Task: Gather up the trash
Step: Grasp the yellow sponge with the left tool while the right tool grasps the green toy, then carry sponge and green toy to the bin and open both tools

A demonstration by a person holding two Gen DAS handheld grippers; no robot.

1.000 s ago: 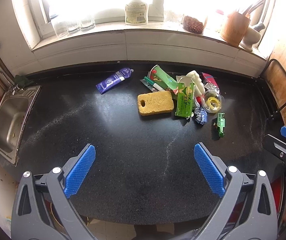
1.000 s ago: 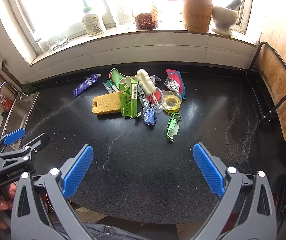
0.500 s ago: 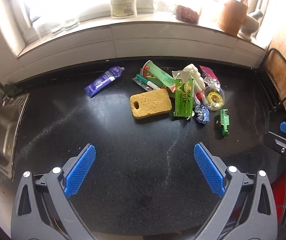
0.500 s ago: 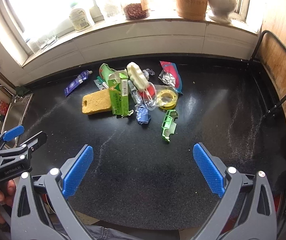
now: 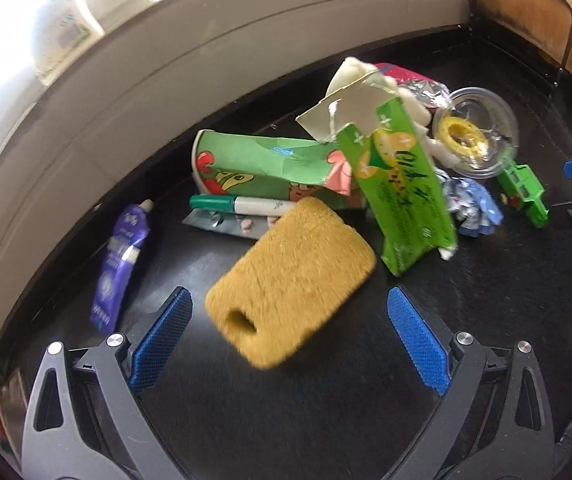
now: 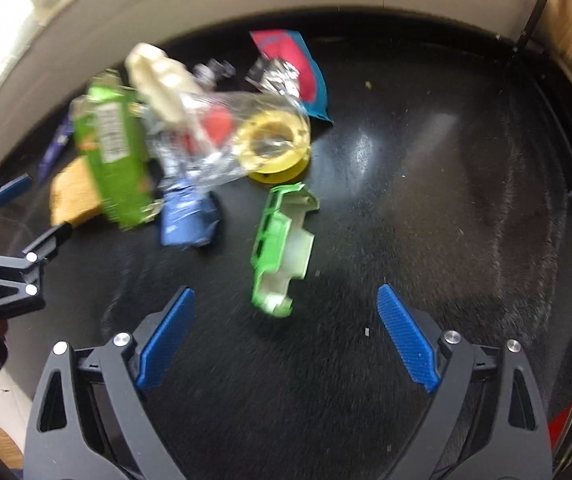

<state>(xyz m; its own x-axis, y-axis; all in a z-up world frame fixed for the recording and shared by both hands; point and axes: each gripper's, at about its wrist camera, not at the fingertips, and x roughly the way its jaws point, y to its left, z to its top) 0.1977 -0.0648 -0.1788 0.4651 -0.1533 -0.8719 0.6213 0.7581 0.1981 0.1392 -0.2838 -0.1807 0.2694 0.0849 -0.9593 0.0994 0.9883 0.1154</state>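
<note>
Approach step, nothing collected yet. My left claw (image 5: 288, 330) gapes wide and empty around the yellow sponge (image 5: 290, 282); right claw (image 6: 286, 332) likewise wide and empty before the green toy car (image 6: 281, 248). Trash pile sits mid-bench (image 6: 446, 200). Next: lower, close.

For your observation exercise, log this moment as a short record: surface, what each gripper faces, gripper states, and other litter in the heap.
surface: black counter
left gripper: open, empty, facing the sponge
right gripper: open, empty, facing the green toy car
heap: green carton, paper cup, marker, blue wrapper, tape roll
apart from heap: purple tube, left of the sponge
</note>
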